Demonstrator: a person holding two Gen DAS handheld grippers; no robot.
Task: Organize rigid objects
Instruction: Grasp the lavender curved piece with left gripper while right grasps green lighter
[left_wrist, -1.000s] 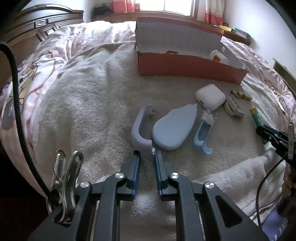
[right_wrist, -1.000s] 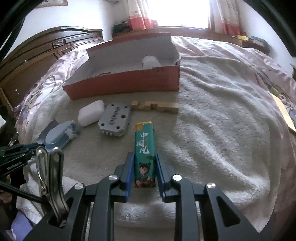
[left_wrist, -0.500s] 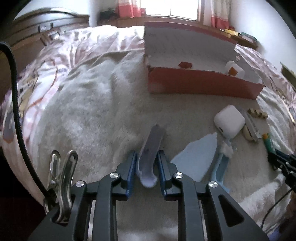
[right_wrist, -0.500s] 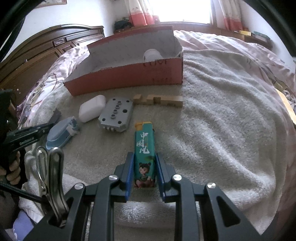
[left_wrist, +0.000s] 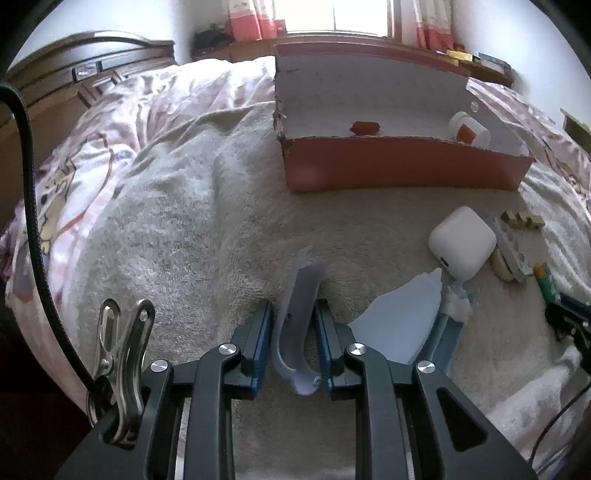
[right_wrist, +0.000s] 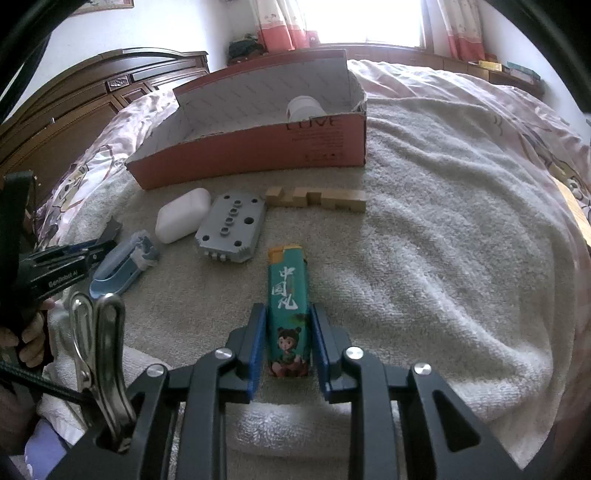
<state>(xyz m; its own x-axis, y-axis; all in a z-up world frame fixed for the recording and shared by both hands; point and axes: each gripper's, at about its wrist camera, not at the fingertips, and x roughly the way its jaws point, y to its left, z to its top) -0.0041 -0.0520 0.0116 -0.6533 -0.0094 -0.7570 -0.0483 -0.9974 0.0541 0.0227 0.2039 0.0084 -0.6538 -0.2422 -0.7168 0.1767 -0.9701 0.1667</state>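
My left gripper (left_wrist: 293, 334) is shut on a curved lilac plastic piece (left_wrist: 301, 314) and holds it above the towel. My right gripper (right_wrist: 288, 336) is shut on a teal lighter (right_wrist: 287, 302) with a cartoon print. A red cardboard box (left_wrist: 399, 166) stands open ahead, also in the right wrist view (right_wrist: 258, 147). It holds a white bottle (left_wrist: 469, 133) and a small red object (left_wrist: 365, 127). On the towel lie a white case (left_wrist: 461, 240), a grey block (right_wrist: 231, 229), a wooden puzzle piece (right_wrist: 317, 197), and a blue flat piece (left_wrist: 402, 317).
A white towel (right_wrist: 443, 240) covers a bed with a pink patterned quilt (left_wrist: 110, 147). A dark wooden headboard (right_wrist: 92, 92) stands at the left. A windowsill with books (left_wrist: 476, 59) lies behind the box. A blue holder (right_wrist: 122, 266) lies by the left gripper.
My left gripper closed on the lilac piece, lifted it from beside the blue flat piece and moved toward the box. My right gripper kept holding the lighter and edged forward.
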